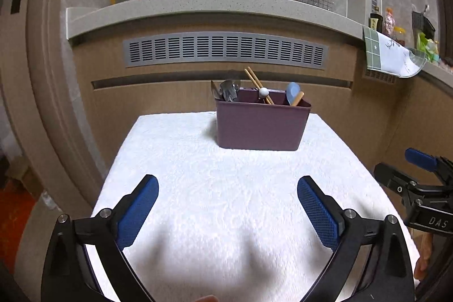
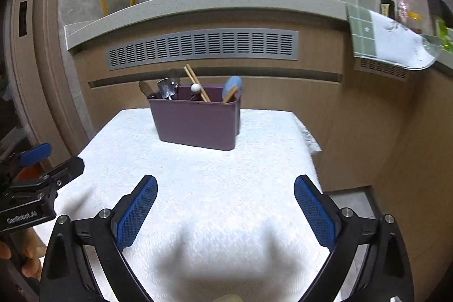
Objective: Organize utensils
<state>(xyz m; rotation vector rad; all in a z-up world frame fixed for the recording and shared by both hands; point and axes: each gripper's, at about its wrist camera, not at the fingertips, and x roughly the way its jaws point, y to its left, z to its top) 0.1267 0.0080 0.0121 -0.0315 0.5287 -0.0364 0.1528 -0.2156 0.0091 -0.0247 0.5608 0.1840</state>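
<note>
Utensils [image 1: 256, 88] are standing in the purple box [image 1: 260, 126] at the worktop's [image 1: 226, 203] far end. I am holding left claw [image 1: 228, 198] and right claw [image 2: 225, 197] released, empty; careless reaching is risking tipping the box.

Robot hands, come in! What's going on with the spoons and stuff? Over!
Left gripper open, empty. Right gripper open, empty. Utensils stand in purple holder on white towel: chopsticks, blue spoon. Nothing in the way.
</note>
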